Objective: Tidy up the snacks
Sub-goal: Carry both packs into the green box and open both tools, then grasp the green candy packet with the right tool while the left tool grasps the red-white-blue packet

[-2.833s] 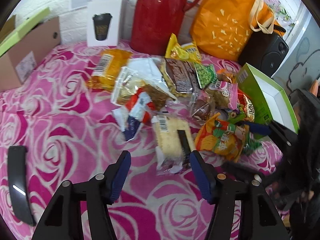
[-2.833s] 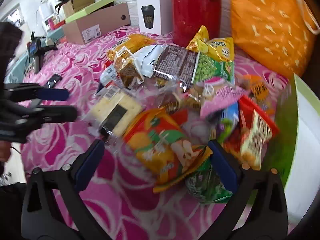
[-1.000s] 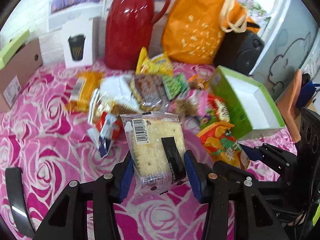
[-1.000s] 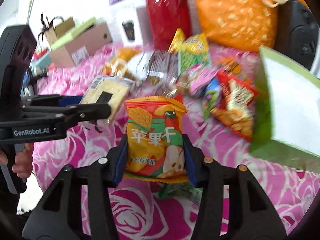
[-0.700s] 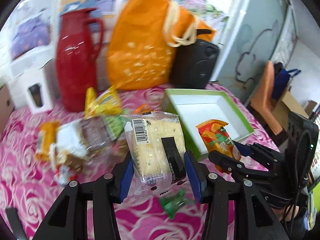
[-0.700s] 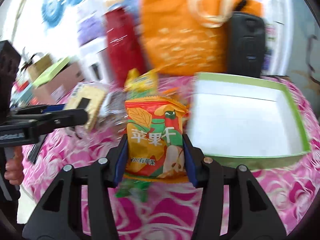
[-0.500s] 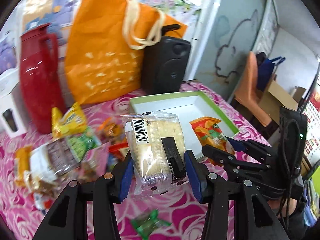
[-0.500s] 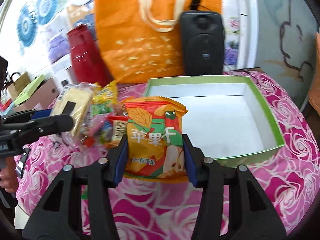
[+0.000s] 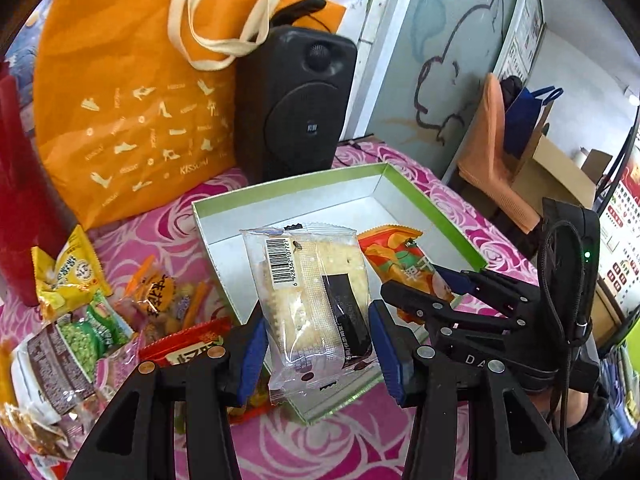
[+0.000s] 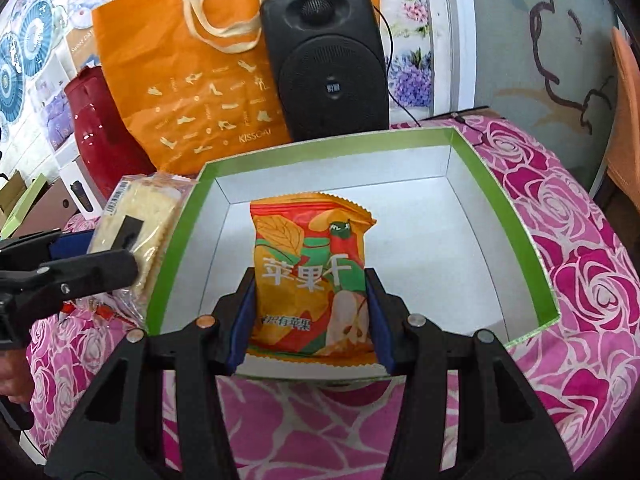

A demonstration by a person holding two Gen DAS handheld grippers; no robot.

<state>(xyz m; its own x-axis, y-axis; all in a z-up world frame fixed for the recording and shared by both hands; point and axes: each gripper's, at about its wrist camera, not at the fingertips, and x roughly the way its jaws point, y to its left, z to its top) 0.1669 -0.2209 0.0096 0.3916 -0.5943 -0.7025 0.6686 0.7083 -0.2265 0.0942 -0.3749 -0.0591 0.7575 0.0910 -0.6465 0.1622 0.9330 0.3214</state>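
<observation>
My left tool (image 9: 318, 342) was clamped on a clear-wrapped cracker packet (image 9: 312, 296), its blue pads pressing the wrapper from both sides, barcode toward the camera and the pack held upright. The packet hung over the near left corner of the green-rimmed box (image 9: 430, 204); seen from my right wrist, the same cracker packet (image 10: 138, 216) sat just outside the box's left wall (image 10: 170, 256). My right tool (image 10: 310, 320) gripped the orange apple-chip bag (image 10: 316, 276) by its lower half, the bag standing upright above the box's pale, bare floor. From the left wrist that bag (image 9: 404, 256) showed over the box with my right tool (image 9: 444, 292) reaching in from the right side.

Left of the box, the remaining snacks lay heaped on the desk's pink rose-patterned cloth (image 9: 320, 448): a yellow packet (image 9: 68, 268), a green pea packet (image 9: 90, 334), a red packet (image 9: 188, 350) and an orange-wrapped one (image 9: 156, 288) among them. Behind the box stood a black speaker (image 10: 328, 64), with an orange tote bag (image 10: 192, 80) leaning beside it and a red jug (image 10: 96, 124) further left. At the left edge of the right-wrist view, part of my hand (image 10: 12, 376) showed holding the left tool.
</observation>
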